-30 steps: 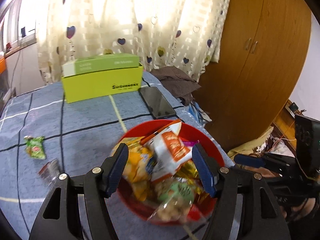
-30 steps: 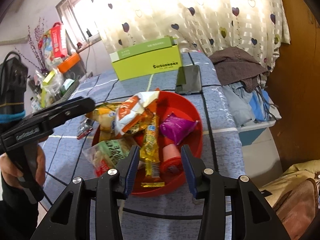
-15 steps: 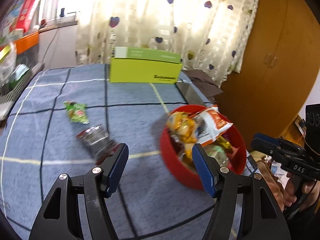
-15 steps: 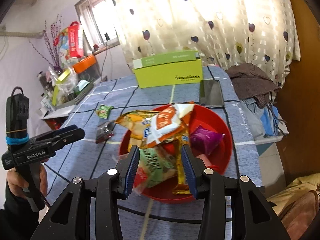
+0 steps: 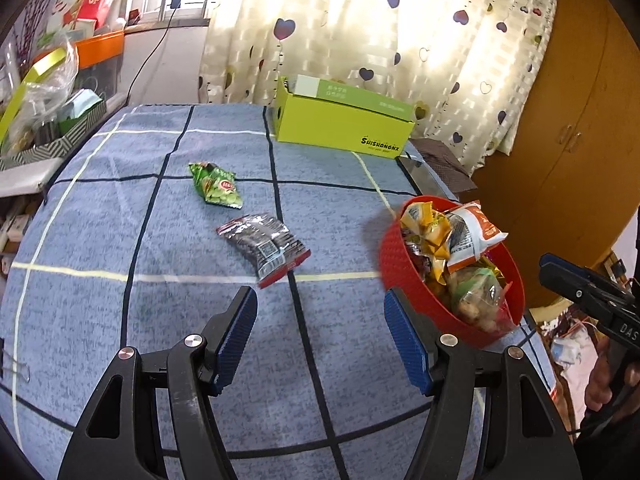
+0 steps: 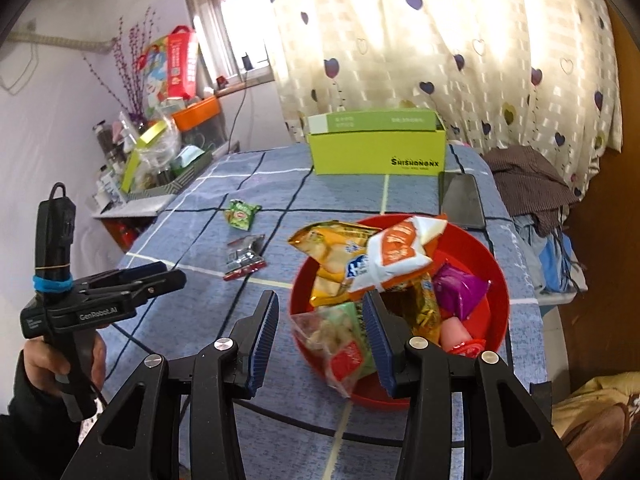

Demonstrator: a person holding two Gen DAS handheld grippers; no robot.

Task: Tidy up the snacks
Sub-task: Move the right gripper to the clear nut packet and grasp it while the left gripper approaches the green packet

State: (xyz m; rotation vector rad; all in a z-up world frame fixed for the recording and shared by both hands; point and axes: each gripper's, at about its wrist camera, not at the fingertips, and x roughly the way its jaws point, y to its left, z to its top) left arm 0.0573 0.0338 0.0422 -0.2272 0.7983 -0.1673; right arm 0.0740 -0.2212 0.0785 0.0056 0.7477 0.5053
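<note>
1. Red bowl (image 6: 496, 276) — heaped with snack packets at the table's right edge; its near rim is cut off behind the right gripper's fingers, and the lower packets are buried and hard to tell apart.
2. Clear nut packet (image 6: 340, 340) — hangs over the bowl's near rim, partly between the right gripper (image 6: 320, 340) fingers; the jaws stand apart, pads not pressing it.
3. Dark foil packet (image 5: 264, 246) — loose on the blue checked cloth (image 5: 120, 240), just ahead of the left gripper (image 5: 320, 336), whose jaws are wide with nothing between.
4. Green packet (image 5: 216, 186) — beyond the dark one, apart from it.
5. Green box (image 6: 376, 148) — at the far edge; contents hidden.
6. Phone (image 6: 460, 200) — beside the box, partly behind the bowl.
</note>
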